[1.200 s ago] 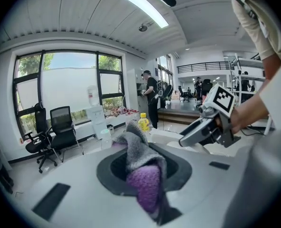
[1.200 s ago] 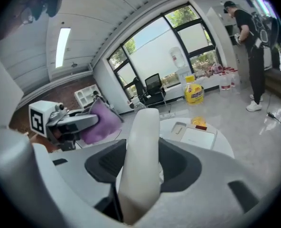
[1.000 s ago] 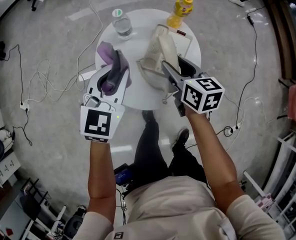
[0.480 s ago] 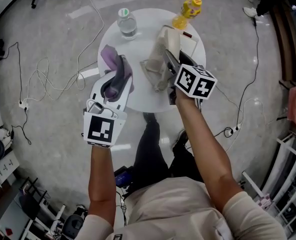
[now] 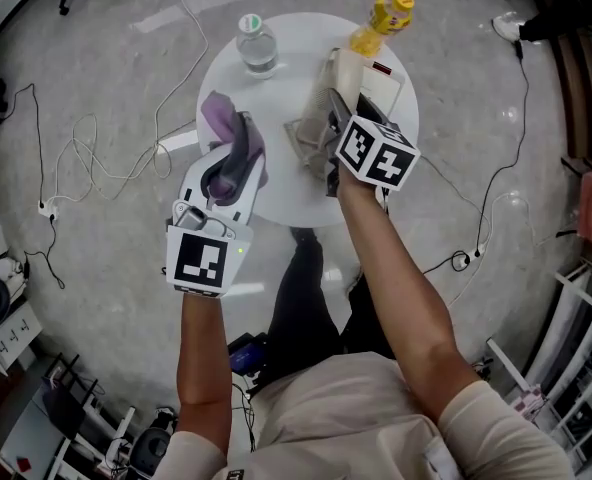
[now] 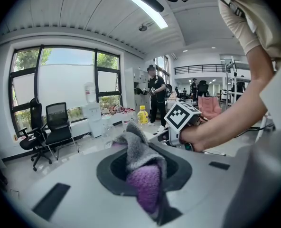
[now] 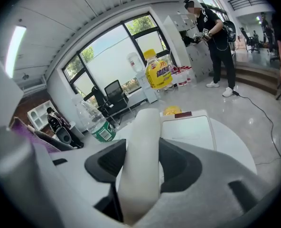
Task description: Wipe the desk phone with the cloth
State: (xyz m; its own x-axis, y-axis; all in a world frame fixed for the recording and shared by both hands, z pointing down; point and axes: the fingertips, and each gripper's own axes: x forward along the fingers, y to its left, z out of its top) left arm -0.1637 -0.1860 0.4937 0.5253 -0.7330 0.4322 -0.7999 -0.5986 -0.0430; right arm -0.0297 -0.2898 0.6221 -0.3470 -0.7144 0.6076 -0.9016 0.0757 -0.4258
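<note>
A cream desk phone base lies at the right of the round white table. Its handset is clamped in my right gripper, which hovers over the base's left side. In the right gripper view the handset stands between the jaws, with the phone base just behind it. My left gripper is shut on a purple and grey cloth over the table's left front edge. The cloth bulges out of the jaws in the left gripper view.
A clear water bottle stands at the table's back left, and a yellow drink bottle at the back right. Cables trail over the floor on both sides. A person stands far off; office chairs are near the windows.
My right gripper has carried the handset forward and to the left, further over the table toward the phone base. The left gripper and its cloth have barely moved.
</note>
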